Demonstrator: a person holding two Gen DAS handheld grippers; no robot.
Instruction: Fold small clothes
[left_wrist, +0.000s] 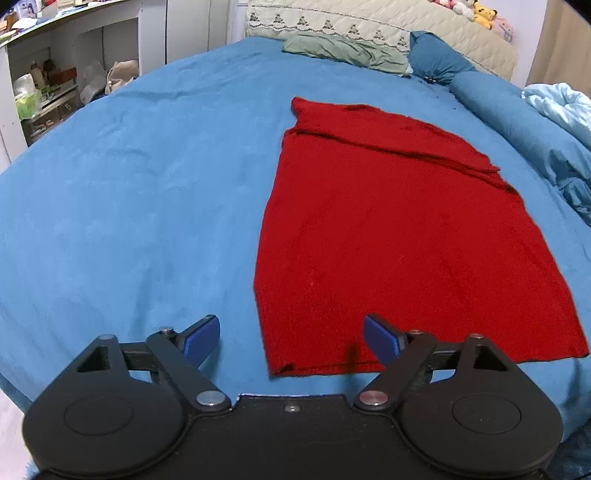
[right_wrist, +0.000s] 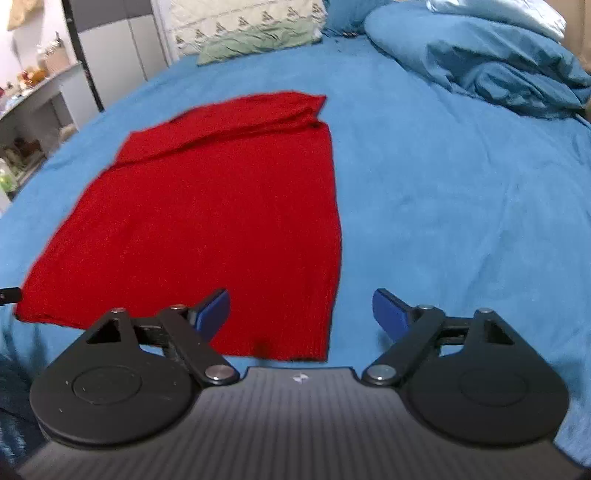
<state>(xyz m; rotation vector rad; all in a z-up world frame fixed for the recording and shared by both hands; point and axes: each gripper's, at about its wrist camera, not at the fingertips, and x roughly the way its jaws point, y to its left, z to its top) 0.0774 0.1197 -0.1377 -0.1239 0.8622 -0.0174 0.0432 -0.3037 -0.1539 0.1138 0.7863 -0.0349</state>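
The red garment lies spread flat on the blue bed, its far end already turned over in a narrow band, near hem facing the person. Both tools hover just short of that hem: the left gripper over its left corner, the right gripper over its right corner, jaws on each spread wide and holding nothing. I'd judge this the start of a fold, with each corner due a pinch next. The right view is a little blurred, so hem detail is uncertain. Open sheet lies either side; the rumpled duvet and pillows sit well clear.
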